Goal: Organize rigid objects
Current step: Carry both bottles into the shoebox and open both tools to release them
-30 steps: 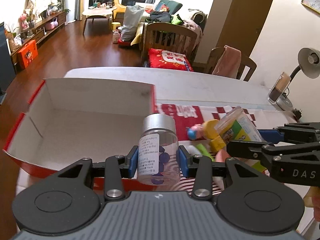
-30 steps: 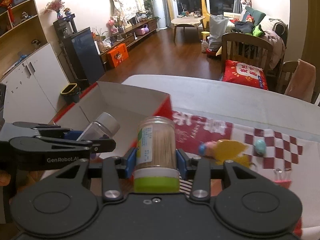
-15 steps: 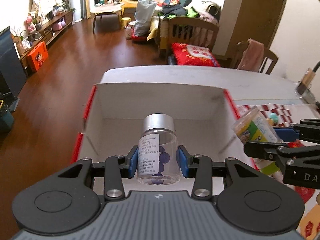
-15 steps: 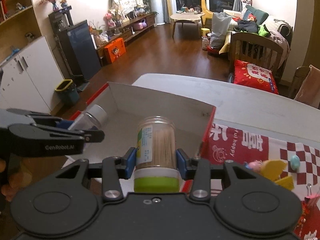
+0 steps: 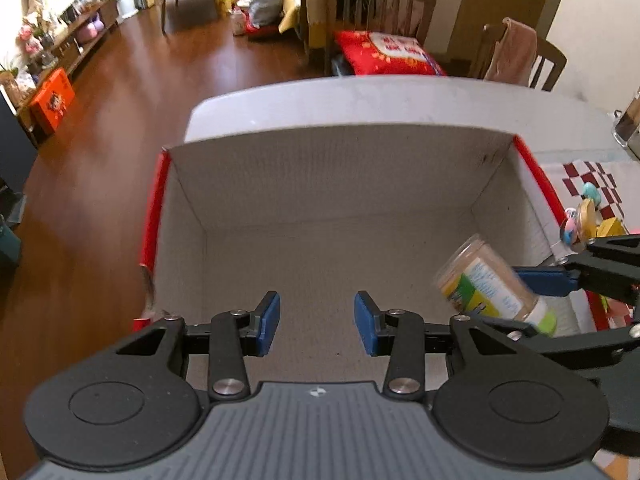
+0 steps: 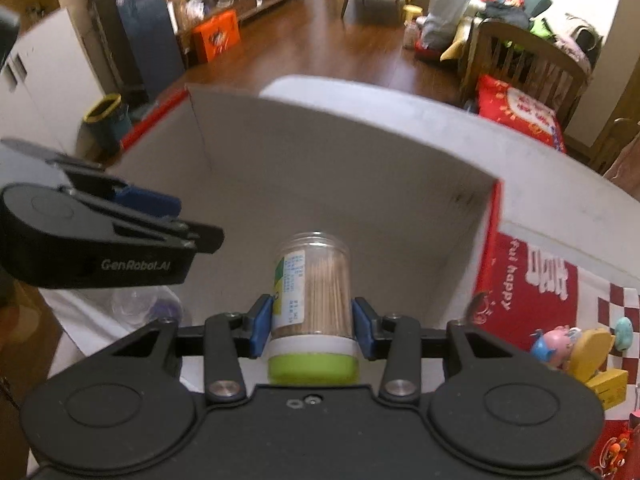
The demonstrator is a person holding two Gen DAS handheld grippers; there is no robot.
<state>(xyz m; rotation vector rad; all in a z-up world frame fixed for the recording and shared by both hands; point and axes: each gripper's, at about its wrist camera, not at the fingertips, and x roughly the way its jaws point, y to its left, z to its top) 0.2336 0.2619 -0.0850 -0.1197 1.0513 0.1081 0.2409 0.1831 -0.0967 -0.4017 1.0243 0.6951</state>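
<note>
Closest to you, your right gripper [image 6: 313, 326] is clamping the toothpick jar [image 6: 311, 294], the blue pads [image 6: 260, 322] pressing on either side of its clear wall just above the white collar, with the green cap [image 6: 313, 368] pointing back toward the palm and the closed bottom pointing forward. You are holding a light, stiff plastic cylinder here; its smooth wall is likely slippery, so the hold low by the collar is a sensible one, since that ridge should be stopping it sliding forward out of the pads. It is rigid enough that a firm squeeze is not threatening it, though the cap could pop if it lands hard.

Your left gripper [image 5: 316, 322] is hanging with its fingers apart and nothing between them. Below it and to its left side in the right wrist view, a blurred clear shape with something purple inside [image 6: 150, 306] is lying on the floor of the box; it may be a small bottle, but the view is too soft to be sure.

Ahead of both sets of fingers the white cardboard box [image 5: 340, 160] with red outer sides is opening up, the jar hanging over its right portion. Beyond the right fingers' right side, small toys [image 6: 576, 346] are sitting on the red checked cloth [image 6: 532, 280].
</note>
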